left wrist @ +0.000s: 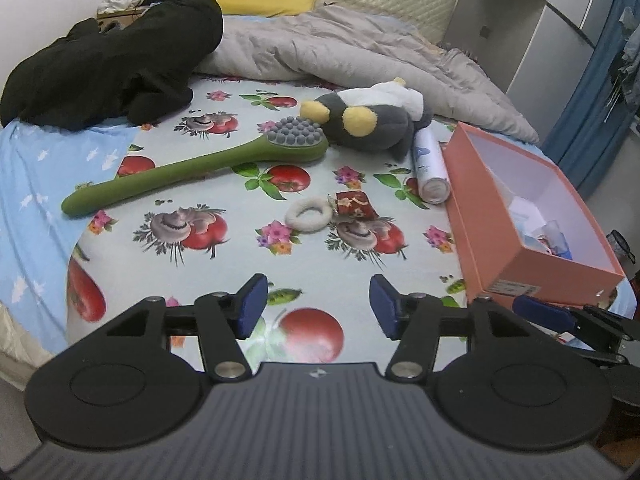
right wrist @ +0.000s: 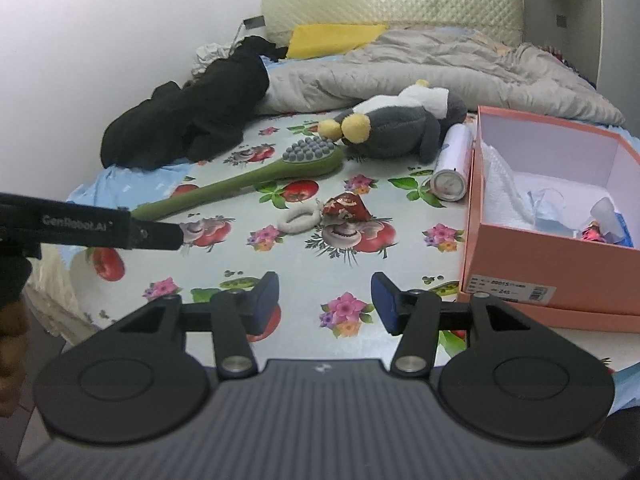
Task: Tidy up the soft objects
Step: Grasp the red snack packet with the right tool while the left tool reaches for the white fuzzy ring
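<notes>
Bed sheet bare near edge | box right | both tools parted, empty

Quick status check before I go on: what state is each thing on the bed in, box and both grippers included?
Left gripper: open, empty.
Right gripper: open, empty.
Box: lidless, partly filled.
Plush toy: lying on its side.
Green brush: flat, nubs up.
White scrunchie: flat, loose.
Red pouch: beside the scrunchie.
Spray can: on its side against the box.
Black garment: heaped.
Grey quilt: rumpled.
</notes>
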`<state>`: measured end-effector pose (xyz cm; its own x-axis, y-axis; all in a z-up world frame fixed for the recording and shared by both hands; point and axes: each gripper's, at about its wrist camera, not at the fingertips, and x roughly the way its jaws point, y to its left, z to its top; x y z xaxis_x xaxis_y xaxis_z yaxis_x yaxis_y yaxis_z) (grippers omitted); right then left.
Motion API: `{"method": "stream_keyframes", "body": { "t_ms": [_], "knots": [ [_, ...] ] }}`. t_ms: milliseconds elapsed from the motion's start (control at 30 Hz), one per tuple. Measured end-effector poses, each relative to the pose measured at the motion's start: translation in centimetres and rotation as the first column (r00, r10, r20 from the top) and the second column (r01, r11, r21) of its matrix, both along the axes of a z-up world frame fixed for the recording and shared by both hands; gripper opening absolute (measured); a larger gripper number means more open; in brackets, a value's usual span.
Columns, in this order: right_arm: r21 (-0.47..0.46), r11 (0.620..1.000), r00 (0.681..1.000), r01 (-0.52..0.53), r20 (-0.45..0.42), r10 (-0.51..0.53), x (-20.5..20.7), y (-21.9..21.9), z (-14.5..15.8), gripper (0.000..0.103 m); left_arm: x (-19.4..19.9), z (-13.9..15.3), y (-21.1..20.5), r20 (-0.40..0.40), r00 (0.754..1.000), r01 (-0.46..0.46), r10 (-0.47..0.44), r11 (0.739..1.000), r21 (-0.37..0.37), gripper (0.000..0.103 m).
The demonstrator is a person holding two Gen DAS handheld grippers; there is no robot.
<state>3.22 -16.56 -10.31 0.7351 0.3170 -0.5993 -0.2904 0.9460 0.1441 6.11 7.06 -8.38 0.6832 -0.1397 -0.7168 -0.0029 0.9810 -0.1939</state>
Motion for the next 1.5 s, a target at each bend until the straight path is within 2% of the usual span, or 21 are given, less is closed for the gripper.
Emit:
{"method": "stream_keyframes", "body": {
  "t_ms": [333, 667, 967, 1067, 1267, 1400, 1500],
  "knots": [
    [-0.030, 0.999, 1.000, 0.010, -0.018, -0.010, 4.8, 1.3, -2.1, 0.054, 7.1, -2.4, 1.2, -0.052, 0.999, 0.010, -0.010, 1.000, 0.001, 0.063],
    [-0.023, 1.000, 0.999, -0.006, -0.054, 0.005, 9.7, 2.0, -4.8, 0.054, 13.3, -5.5, 1.7, -0.080, 0.997, -0.007, 0.007, 1.000, 0.008, 0.063],
    [-0.053, 0.997, 0.998, -0.047, -0.040, 0.045, 15.2, 2.9, -7.5, 0.054, 18.8, -9.0, 1.9, -0.099, 0.995, -0.037, 0.033, 0.998, -0.042, 0.063],
    [-0.066, 0.996, 0.998, -0.059, -0.038, 0.056, 17.4, 3.4, -8.4, 0.054, 20.5, -10.3, 1.9, -0.120, 0.993, -0.023, 0.015, 0.997, -0.069, 0.063],
    [-0.088, 0.994, 0.997, -0.065, -0.052, 0.061, 21.1, 4.0, -10.4, 0.054, 22.2, -12.6, 1.4, -0.143, 0.989, 0.021, -0.029, 0.998, -0.063, 0.063],
    [-0.145, 0.981, 0.992, -0.127, -0.022, 0.125, 22.1, 5.0, -11.4, 0.054, 22.9, -14.0, 1.7, -0.179, 0.983, 0.031, -0.048, 0.995, -0.096, 0.063],
    [-0.178, 0.972, 0.988, -0.152, -0.020, 0.151, 22.8, 5.6, -12.1, 0.054, 22.9, -14.0, 1.9, -0.165, 0.984, 0.048, -0.066, 0.993, -0.109, 0.063]
  ]
}}
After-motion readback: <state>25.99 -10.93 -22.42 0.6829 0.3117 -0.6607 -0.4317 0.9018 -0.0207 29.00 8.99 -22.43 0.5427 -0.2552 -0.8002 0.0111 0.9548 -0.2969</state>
